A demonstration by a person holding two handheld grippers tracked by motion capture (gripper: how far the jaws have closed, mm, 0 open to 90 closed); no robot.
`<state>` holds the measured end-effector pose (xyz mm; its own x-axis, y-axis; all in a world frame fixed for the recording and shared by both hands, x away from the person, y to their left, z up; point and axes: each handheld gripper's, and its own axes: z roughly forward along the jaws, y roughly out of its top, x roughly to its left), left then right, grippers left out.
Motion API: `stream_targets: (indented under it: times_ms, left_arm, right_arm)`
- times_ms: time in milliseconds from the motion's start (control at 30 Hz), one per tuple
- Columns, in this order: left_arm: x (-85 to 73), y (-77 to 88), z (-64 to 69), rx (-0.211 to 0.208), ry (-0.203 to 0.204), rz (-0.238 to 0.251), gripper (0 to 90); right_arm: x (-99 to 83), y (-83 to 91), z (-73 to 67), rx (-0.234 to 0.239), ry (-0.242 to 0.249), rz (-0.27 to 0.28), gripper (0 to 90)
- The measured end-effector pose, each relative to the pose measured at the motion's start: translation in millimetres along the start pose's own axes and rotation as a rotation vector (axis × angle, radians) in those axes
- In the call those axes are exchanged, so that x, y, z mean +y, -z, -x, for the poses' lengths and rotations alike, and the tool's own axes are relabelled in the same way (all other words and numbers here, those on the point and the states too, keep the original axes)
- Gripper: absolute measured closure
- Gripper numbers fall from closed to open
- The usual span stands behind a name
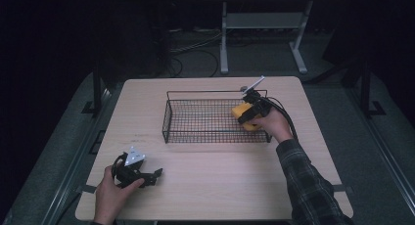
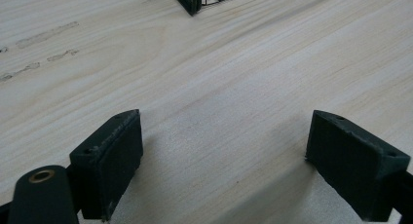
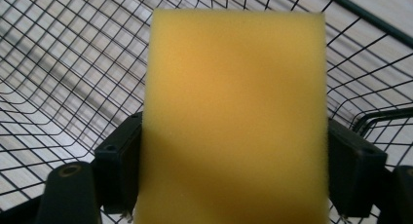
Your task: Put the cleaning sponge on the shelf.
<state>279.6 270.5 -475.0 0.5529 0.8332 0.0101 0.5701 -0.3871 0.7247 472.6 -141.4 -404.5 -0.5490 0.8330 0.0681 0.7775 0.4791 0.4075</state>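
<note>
A yellow sponge (image 1: 243, 112) hangs inside the right end of the black wire basket (image 1: 195, 132), with my right gripper (image 1: 248, 113) shut on it. In the right gripper view the sponge (image 3: 236, 117) stands upright between both pads (image 3: 119, 170), and the basket's mesh (image 3: 63, 68) lies behind and below it. My left gripper (image 1: 155, 175) rests near the table's front left, open, with bare wood between its fingers. The left gripper view has its pads (image 2: 109, 160) wide apart over the tabletop, a corner of the basket (image 2: 192, 1) at the top edge.
The light wooden table (image 1: 215, 186) carries the basket across its middle. A white-legged table frame (image 1: 264, 29) stands on the dark floor behind. Cables lie on the floor at the back.
</note>
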Motion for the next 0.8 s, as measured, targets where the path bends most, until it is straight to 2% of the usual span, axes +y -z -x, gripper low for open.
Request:
stream_targets:
  times_ms: [333,800]
  left_arm:
    - [0.0,0.0,-0.1,0.0,-0.001,-0.001,12.6]
    - [0.0,0.0,0.0,0.0,-0.001,-0.001,12.6]
  right_arm:
    - [-2.0,-5.3,0.9,0.01,-0.006,-0.018,18.8]
    - [-3.0,6.0,0.7,0.011,-0.001,0.007,17.7]
